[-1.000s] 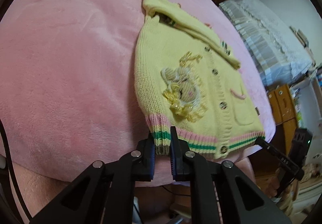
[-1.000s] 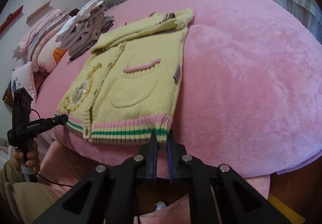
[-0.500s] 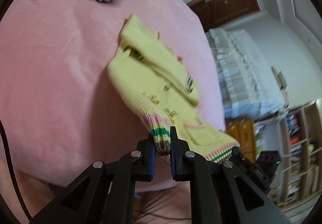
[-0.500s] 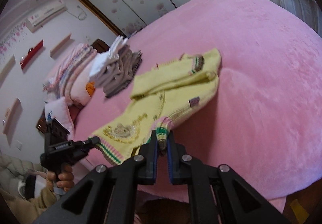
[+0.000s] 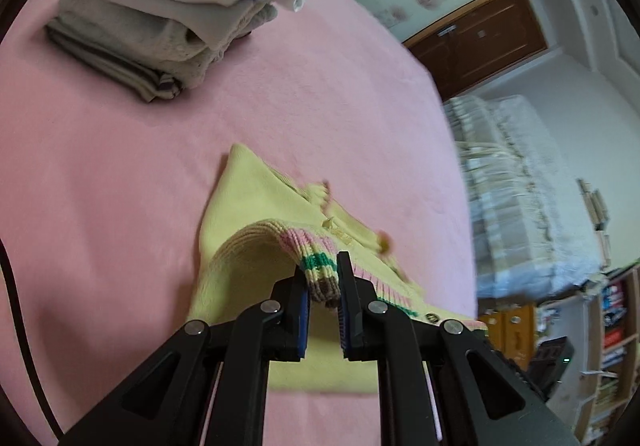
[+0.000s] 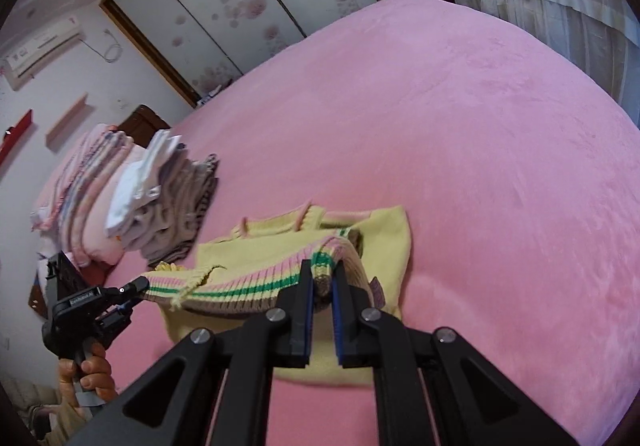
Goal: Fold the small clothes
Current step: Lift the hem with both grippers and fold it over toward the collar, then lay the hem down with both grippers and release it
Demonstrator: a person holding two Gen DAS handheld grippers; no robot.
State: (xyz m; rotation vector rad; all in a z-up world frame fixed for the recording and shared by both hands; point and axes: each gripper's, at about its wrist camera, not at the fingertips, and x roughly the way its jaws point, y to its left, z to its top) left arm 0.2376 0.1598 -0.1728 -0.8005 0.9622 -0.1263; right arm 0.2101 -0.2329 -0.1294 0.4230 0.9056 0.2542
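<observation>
A small yellow knit cardigan (image 5: 248, 205) (image 6: 384, 242) with a pink, green and brown striped hem lies on the pink bed cover (image 5: 120, 165) (image 6: 480, 125). Its lower half is lifted and doubled back over the upper half. My left gripper (image 5: 322, 274) is shut on one hem corner. My right gripper (image 6: 321, 278) is shut on the other corner. The striped hem (image 6: 240, 286) stretches taut between the two. In the right wrist view the left gripper (image 6: 138, 284) and the hand holding it appear at the lower left. The cardigan's front is hidden under the fold.
A stack of folded grey and white clothes (image 5: 168, 5) (image 6: 168, 205) sits on the bed just beyond the cardigan. Folded pink bedding (image 6: 84, 185) lies behind it. A lace-covered piece of furniture (image 5: 520, 197) and bookshelves (image 5: 612, 326) stand beside the bed.
Both grippers have lifted the hem off the bed edge and carried it forward over the cardigan toward its collar. The cardigan went from flat to folded in half.
</observation>
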